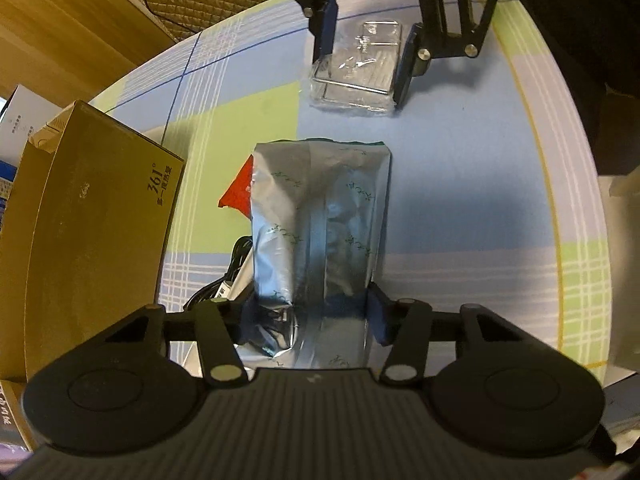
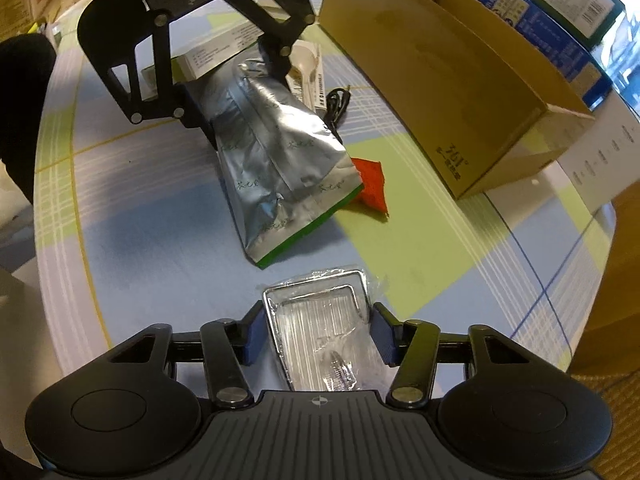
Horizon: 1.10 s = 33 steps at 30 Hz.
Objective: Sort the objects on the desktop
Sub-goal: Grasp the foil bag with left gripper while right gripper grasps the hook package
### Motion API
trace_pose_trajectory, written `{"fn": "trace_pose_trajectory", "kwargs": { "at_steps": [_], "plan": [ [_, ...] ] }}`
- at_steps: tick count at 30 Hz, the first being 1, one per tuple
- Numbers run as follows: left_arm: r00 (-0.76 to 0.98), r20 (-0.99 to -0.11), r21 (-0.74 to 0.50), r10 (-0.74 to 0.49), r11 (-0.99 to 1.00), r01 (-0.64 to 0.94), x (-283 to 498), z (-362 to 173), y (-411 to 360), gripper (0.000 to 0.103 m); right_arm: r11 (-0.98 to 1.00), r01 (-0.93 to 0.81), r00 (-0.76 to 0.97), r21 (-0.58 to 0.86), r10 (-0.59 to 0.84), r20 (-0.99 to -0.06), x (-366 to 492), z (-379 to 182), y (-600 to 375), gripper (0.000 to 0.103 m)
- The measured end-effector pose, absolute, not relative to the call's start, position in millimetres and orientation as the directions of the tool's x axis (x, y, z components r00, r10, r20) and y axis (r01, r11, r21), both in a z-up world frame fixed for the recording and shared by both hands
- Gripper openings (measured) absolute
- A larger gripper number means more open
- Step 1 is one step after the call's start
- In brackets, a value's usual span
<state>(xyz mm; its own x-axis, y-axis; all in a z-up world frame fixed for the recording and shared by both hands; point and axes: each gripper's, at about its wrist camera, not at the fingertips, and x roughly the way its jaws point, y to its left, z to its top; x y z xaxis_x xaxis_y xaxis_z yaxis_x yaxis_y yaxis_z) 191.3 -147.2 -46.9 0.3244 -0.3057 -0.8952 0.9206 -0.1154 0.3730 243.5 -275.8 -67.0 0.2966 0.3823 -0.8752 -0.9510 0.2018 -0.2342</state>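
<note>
Holding two things at once is what worries me, so I start with the biggest, the brown cardboard box (image 2: 448,92), open-topped and standing at the far side of the table, probably where the items are headed. If I swing either load in carelessly, it could catch the box wall and slip out

My left gripper (image 1: 310,312) is clamped on one end of the silver foil pouch (image 1: 320,216), whose long body sticks out ahead and droops toward the table. Such slick foil could slide between the pads, and its free end could drag the red packet (image 2: 372,184) lying just beside it, or snag the black cable (image 2: 338,106) behind it

My right gripper (image 2: 318,338) has its jaws set against both sides of the clear plastic case (image 2: 320,320), which is wrapped in loose film. I judge the film may shift under the pads, so the case could twist or drop. In the left wrist view the two grippers sit close, and they could knock together

Underneath is a tablecloth (image 1: 460,208) of blue, pale green and white checks, with stacked printed cartons beyond the box
</note>
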Motion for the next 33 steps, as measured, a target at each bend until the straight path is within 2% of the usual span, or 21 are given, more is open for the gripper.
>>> {"fn": "trace_pose_trajectory", "kwargs": {
  "at_steps": [6,16,21,29,31,33],
  "plan": [
    [0.283,-0.901,0.306,-0.33,-0.02,0.952,192,-34,-149,0.041,0.301,-0.929,0.323,-0.213,0.387,-0.864,244,-54,-287,0.051],
    [0.214,-0.917,0.207,-0.336,0.058,0.977,187,-34,-162,0.041,0.388,-0.904,0.333,-0.178,0.379,-0.863,236,-45,-294,0.05],
    [0.216,-0.919,0.209,-0.329,0.059,0.976,185,-42,-171,0.051,0.403,-0.9,0.324,-0.164,0.369,-0.871,237,-51,-293,0.051],
    [0.223,-0.938,0.209,-0.264,0.08,0.975,185,-56,-181,0.06,0.424,-0.894,0.318,-0.147,0.369,-0.873,240,-52,-294,0.051],
    [0.212,-0.944,0.192,-0.253,0.102,0.976,188,-56,-182,0.06,0.425,-0.893,0.317,-0.146,0.366,-0.875,241,-54,-292,0.051],
    [0.192,-0.951,0.166,-0.243,0.125,0.978,191,-56,-183,0.051,0.429,-0.892,0.315,-0.144,0.36,-0.878,241,-55,-291,0.051]
  ]
}}
